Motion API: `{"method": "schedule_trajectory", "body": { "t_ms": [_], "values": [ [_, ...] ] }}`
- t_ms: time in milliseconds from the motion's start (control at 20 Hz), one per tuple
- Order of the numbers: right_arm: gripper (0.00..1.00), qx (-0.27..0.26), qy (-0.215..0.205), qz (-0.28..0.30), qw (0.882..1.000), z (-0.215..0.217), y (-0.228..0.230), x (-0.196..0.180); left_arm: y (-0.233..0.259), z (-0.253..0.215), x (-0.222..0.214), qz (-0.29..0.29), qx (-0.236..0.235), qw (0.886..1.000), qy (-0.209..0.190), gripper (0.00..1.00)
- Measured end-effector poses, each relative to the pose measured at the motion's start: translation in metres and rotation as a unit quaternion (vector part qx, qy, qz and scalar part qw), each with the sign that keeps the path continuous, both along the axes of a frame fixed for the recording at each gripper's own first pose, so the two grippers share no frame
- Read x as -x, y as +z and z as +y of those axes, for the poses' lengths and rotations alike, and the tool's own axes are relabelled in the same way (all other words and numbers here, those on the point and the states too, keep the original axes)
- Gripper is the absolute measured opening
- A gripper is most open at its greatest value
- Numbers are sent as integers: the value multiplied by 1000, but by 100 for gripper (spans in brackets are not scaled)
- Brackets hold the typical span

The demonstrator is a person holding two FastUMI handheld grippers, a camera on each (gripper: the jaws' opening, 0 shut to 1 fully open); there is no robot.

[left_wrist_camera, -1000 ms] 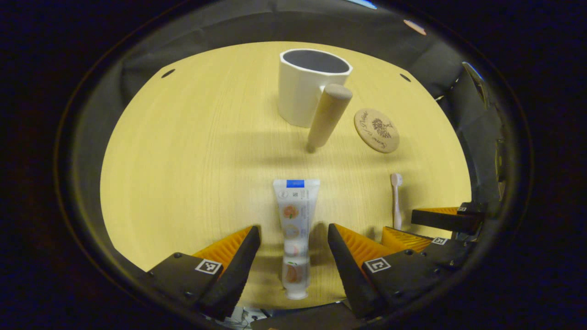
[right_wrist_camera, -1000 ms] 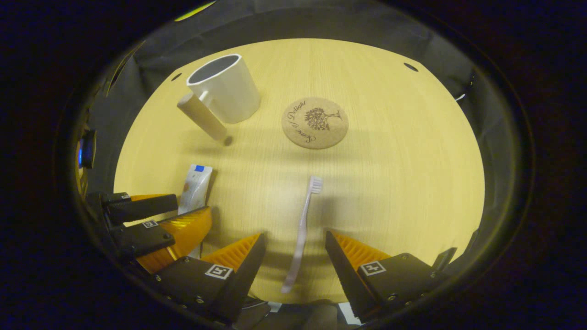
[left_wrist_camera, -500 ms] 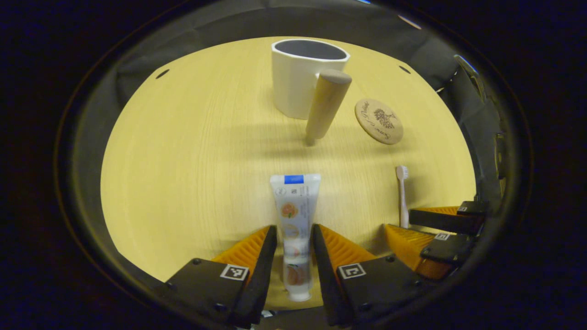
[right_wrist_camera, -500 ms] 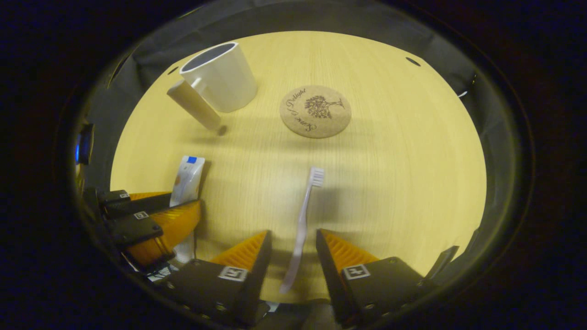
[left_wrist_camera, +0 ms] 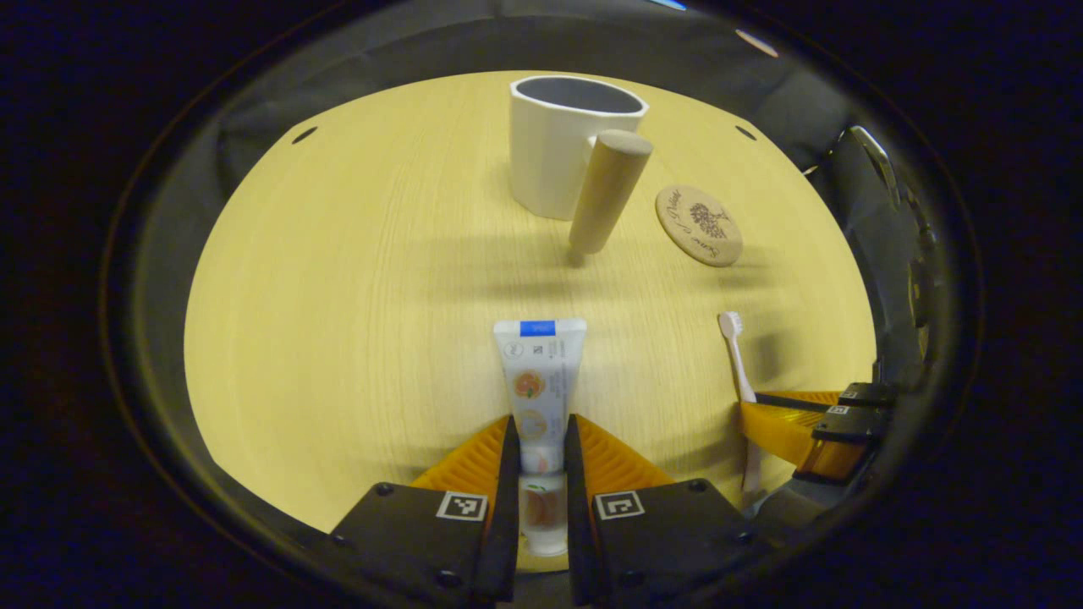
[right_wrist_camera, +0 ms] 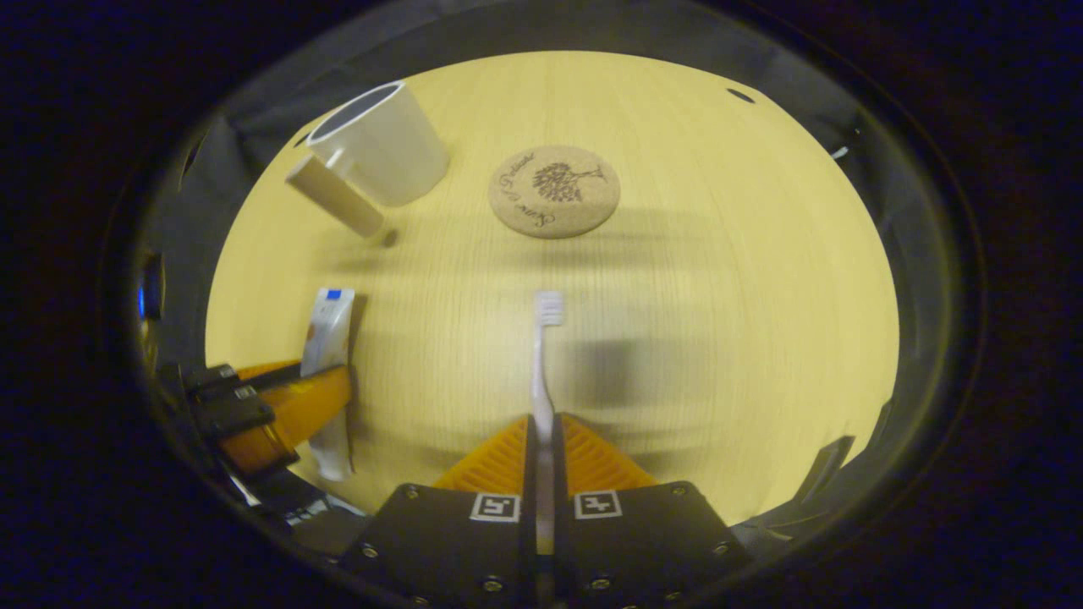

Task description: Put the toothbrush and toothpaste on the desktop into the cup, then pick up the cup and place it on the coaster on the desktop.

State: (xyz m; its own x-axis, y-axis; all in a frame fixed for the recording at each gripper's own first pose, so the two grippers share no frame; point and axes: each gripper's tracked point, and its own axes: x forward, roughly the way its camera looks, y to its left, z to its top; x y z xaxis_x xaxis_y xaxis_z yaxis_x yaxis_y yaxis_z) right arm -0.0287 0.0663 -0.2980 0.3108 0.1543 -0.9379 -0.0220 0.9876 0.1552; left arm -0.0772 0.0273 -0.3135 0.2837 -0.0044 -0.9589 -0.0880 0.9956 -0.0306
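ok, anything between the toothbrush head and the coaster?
No. In the right gripper view, bare tabletop runs from the toothbrush bristles to the coaster. The cup sits off to the side.

Light wood-grain desktop [left_wrist_camera: 355, 279], round-looking through the fisheye, with small dark holes near its far corners [left_wrist_camera: 304, 134] [right_wrist_camera: 739, 96]. Black cloth booth wall [left_wrist_camera: 406, 51] wraps close behind and to the sides. Lighting is dim and warm, with soft horizontal shadow bands across the wood [right_wrist_camera: 677, 254]; small bright spot at the top of the cloth [left_wrist_camera: 755, 43].
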Motion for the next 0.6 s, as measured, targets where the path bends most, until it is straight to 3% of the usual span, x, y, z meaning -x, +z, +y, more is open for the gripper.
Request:
{"method": "schedule_trajectory", "body": {
  "t_ms": [100,150,250,600],
  "values": [
    [10,-6,-1,-4,1000,-1,-1,1,1,2,1,-10,3,1000,7,31],
    [10,-6,0,-12,1000,-3,0,0,1,1,-1,-12,6,1000,6,25],
    [5,-18,-7,-19,1000,1,-1,-2,2,1,-2,-22,11,1000,10,25],
    [4,-35,-15,-63,997,-2,21,-4,14,4,-4,-59,31,997,38,25]
  ]
}}
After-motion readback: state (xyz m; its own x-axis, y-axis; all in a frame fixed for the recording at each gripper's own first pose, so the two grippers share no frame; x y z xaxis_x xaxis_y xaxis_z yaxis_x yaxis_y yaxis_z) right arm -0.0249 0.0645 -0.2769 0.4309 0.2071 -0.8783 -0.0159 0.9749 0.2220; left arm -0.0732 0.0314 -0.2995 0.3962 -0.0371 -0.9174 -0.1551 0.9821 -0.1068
